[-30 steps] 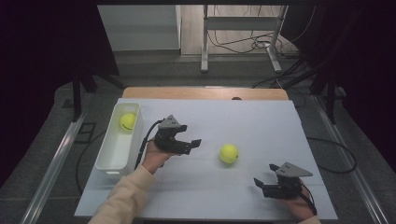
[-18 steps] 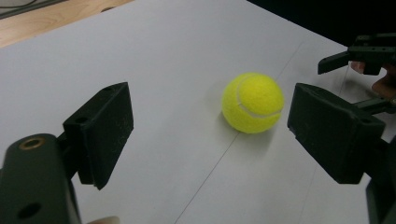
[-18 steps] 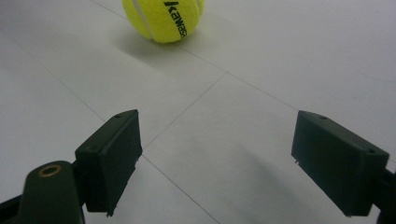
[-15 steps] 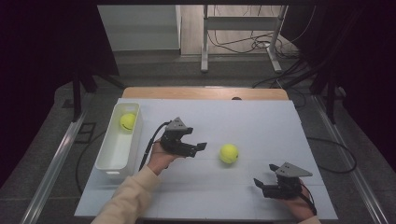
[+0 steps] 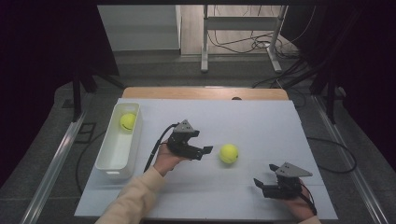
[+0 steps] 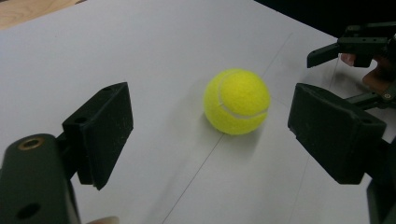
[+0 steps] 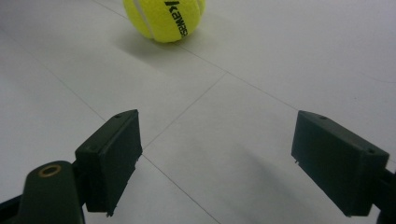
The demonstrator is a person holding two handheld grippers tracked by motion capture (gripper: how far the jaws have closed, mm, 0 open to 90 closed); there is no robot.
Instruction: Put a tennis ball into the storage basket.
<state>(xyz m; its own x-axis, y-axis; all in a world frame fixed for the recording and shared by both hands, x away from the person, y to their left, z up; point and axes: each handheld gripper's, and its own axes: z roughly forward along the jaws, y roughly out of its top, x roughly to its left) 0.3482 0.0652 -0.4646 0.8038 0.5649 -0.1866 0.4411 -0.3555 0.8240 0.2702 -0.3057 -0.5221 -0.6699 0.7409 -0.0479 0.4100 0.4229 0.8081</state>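
Note:
A yellow tennis ball lies on the white table top, near its middle. My left gripper hovers just left of the ball, open and pointing at it. In the left gripper view the ball sits ahead of the wide-apart jaws, and neither pad touches it. My right gripper rests open near the front right edge, with nothing between its fingers. In the right gripper view the ball lies farther off, with black lettering on it. A second yellow ball lies in the white bin.
The long white bin stands along the table's left edge. A wooden strip borders the far edge. The left gripper's cable trails back over the table. In the left gripper view the right gripper is beyond the ball.
My left gripper has moved to the right, closer to the loose ball. The right gripper and both balls have stayed where they were.

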